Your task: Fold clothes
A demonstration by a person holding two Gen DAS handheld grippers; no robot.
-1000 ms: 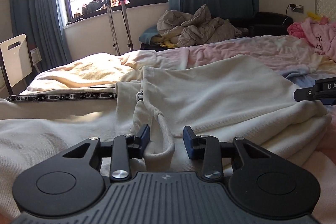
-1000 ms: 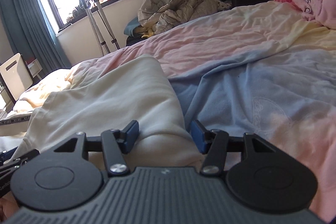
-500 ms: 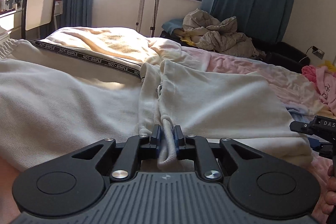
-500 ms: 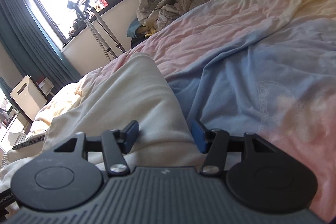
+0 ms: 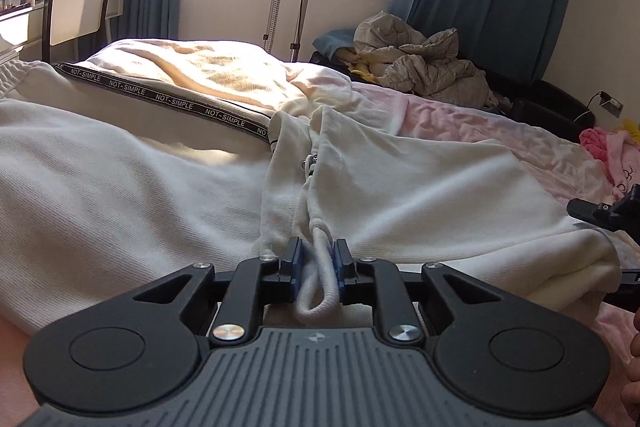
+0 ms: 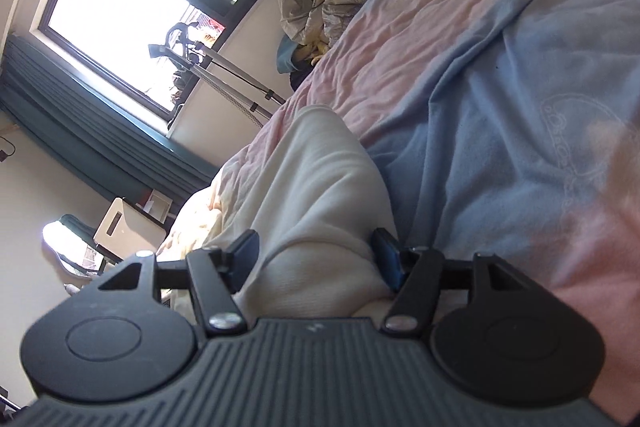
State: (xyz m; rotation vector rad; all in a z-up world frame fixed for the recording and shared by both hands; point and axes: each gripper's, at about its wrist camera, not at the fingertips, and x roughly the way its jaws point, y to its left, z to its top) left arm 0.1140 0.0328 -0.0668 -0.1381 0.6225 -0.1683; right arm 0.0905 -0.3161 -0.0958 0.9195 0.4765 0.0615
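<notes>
1. Two tongs are in front of me, both at the near edge of a cream garment [image 5: 420,187] spread on the bed [image 6: 500,87].
2. My left tongs [image 5: 317,269] are nearly closed, the blue pads pinching a thick ribbed hem fold [image 5: 320,279] at 6 o'clock in the left view; their jaws have just eased apart a little, with the fold between them.
3. My right tongs [image 6: 316,259] stand wide, and their jaws have just been opening; a bulky folded corner of the garment fills the gap, but I cannot tell whether the pads press it.
4. A black band reading NOT-SIMPLE [image 5: 168,99] runs across the cloth toward 10 o'clock.
5. The right tongs' tip shows at 3 o'clock in the left view.
6. A crumpled grey quilt [image 5: 424,67] lies at 1 o'clock, beyond the bed.
</notes>
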